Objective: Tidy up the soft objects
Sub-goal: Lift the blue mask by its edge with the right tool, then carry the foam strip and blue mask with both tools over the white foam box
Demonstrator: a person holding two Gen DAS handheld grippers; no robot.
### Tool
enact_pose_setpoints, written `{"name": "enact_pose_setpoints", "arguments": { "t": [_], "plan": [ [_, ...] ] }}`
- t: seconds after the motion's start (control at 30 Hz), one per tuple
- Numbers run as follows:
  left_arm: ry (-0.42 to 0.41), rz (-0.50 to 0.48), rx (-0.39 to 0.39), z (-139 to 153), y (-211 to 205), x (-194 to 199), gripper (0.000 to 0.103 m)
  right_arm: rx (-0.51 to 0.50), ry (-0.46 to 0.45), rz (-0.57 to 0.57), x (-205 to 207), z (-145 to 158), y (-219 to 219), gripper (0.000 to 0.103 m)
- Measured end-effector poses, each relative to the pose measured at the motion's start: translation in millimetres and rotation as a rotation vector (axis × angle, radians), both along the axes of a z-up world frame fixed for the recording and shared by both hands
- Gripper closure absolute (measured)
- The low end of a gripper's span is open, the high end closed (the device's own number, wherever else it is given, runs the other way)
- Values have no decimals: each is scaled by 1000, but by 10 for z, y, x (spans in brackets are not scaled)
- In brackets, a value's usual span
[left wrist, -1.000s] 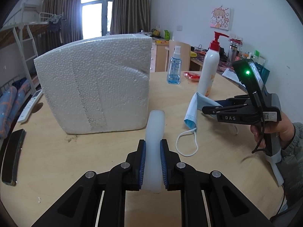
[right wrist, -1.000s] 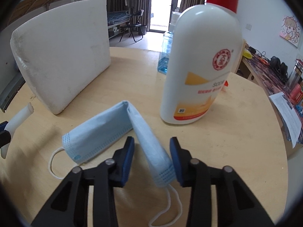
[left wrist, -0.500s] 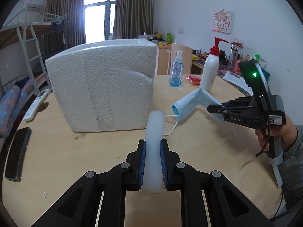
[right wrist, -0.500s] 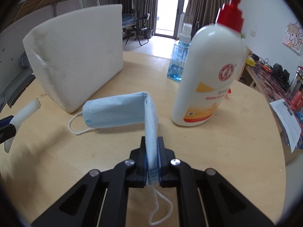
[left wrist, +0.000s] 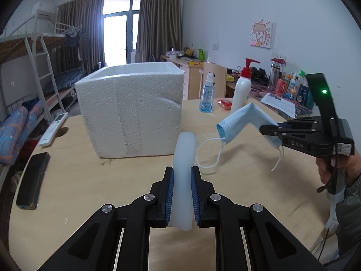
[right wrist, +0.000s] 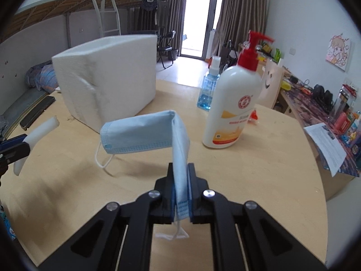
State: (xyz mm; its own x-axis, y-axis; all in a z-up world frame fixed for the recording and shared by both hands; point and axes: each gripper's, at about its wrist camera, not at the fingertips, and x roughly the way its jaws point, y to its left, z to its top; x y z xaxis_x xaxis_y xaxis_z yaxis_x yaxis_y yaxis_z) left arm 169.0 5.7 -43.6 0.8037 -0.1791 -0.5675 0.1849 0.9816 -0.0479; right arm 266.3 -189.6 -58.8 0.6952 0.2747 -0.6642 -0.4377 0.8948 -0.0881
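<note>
1. My left gripper [left wrist: 182,194] pinches the white foam strip [left wrist: 183,158], raised off the table [left wrist: 90,187].
2. The foam box [left wrist: 133,110], at eleven o'clock, needs both carried over its rim.
3. My right gripper [right wrist: 181,192] clamps the blue mask [right wrist: 144,133], hanging clear.

The foam box [left wrist: 133,110] hides its inside; the pump bottle's [right wrist: 232,103] red nozzle is blurred.

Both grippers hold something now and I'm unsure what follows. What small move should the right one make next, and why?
Probably carry the mask up and over toward the open top of the foam box. The right gripper is shut on one end, the mask hangs clear of the table, and the box stands just beyond it, the only container in view.
</note>
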Motion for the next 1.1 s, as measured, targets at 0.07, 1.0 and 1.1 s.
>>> {"name": "enact_pose_setpoints", "arguments": {
  "t": [0.07, 1.0, 1.1],
  "plan": [
    [-9, 0, 0, 23, 9, -60, 87, 5, -12, 1, -114, 42, 1, 92],
    [-158, 60, 7, 271, 283, -809, 87, 181, -205, 39, -1409, 271, 188, 92],
    [-165, 68, 8, 273, 337, -829, 87, 204, -204, 43, -1425, 254, 198, 92]
  ]
}}
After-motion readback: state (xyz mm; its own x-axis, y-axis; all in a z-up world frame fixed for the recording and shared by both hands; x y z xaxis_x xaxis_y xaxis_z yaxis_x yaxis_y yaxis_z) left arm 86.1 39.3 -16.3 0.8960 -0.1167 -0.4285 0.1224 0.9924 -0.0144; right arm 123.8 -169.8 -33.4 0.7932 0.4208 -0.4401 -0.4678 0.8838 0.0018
